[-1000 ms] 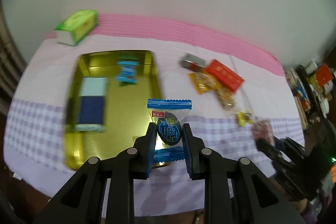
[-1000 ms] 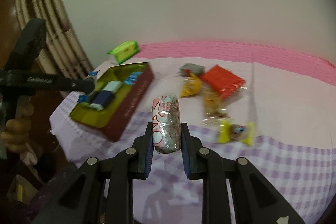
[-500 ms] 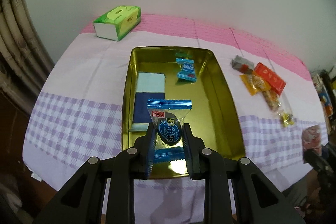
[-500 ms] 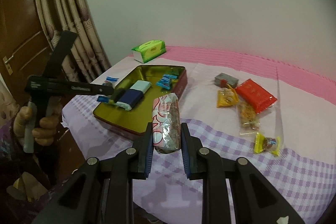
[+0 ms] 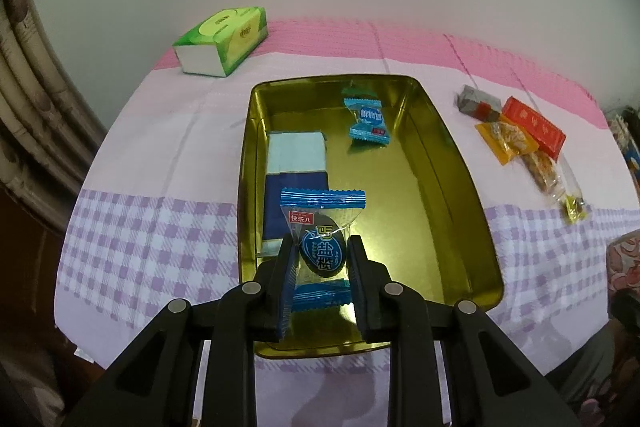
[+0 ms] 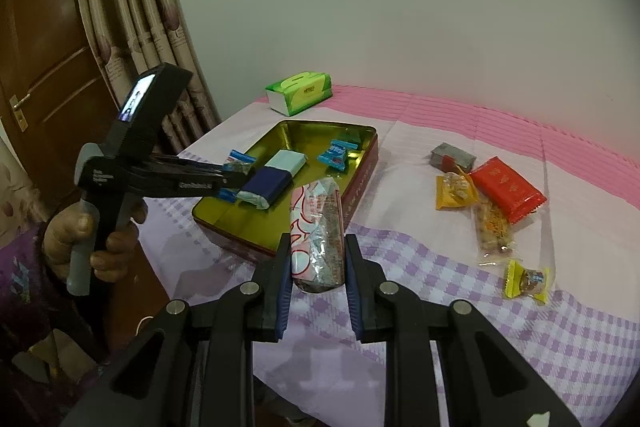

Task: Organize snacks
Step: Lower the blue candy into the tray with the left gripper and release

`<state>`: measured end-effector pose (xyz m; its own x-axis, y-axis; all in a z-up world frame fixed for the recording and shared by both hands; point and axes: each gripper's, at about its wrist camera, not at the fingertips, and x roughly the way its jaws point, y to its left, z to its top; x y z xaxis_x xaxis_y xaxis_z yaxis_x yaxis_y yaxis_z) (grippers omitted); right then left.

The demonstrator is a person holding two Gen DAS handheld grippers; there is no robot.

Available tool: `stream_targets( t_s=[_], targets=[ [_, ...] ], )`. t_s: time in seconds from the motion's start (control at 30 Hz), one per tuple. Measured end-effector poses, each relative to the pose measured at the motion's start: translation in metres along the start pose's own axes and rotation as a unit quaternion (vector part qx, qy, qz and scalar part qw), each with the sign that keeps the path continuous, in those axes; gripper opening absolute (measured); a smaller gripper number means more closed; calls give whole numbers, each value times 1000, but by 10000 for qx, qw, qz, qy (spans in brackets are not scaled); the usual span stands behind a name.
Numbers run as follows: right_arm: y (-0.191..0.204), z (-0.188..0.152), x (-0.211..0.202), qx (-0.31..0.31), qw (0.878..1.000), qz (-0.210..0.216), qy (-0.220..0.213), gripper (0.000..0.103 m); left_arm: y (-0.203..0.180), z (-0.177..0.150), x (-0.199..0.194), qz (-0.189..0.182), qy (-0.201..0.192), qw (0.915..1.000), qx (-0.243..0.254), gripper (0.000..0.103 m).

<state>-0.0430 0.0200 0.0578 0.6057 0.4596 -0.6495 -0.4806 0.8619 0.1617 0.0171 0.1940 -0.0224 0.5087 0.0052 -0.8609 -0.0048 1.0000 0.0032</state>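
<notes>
My left gripper [image 5: 323,247] is shut on a blue-wrapped candy [image 5: 322,223], held above the near end of the gold tin [image 5: 456,163]. In the tin lie a pale blue and navy packet [image 5: 295,167] and another blue candy [image 5: 367,119]. My right gripper [image 6: 316,247] is shut on a pink-and-white wrapped bar [image 6: 318,227], hanging over the checked cloth just right of the tin [image 6: 362,179]. In the right wrist view the left gripper [image 6: 236,173] reaches over the tin's left side with its candy [image 6: 239,159].
A green tissue box [image 5: 222,41] stands at the back left. Right of the tin lie a grey packet [image 6: 454,157], a red packet [image 6: 508,189], an orange snack [image 6: 454,193], a clear snack bag [image 6: 494,231] and a yellow candy [image 6: 528,281]. Curtains and a door are on the left.
The left gripper moved left and down with its candy, from the tin's right edge to over its near end. The right gripper drew back and swung rightward with its bar.
</notes>
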Motion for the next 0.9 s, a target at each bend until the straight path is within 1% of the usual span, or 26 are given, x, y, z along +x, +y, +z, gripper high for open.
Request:
stream_targets(
  t_s=[0.53,0.9],
  targets=[
    [10,2,4,-36,10000,23,37,21,2,-2,15,44,194,9998,71,26],
    [13,1,3,-45,10000,14,32,21,2,-1,14,68,164,9998,121,26]
  ],
)
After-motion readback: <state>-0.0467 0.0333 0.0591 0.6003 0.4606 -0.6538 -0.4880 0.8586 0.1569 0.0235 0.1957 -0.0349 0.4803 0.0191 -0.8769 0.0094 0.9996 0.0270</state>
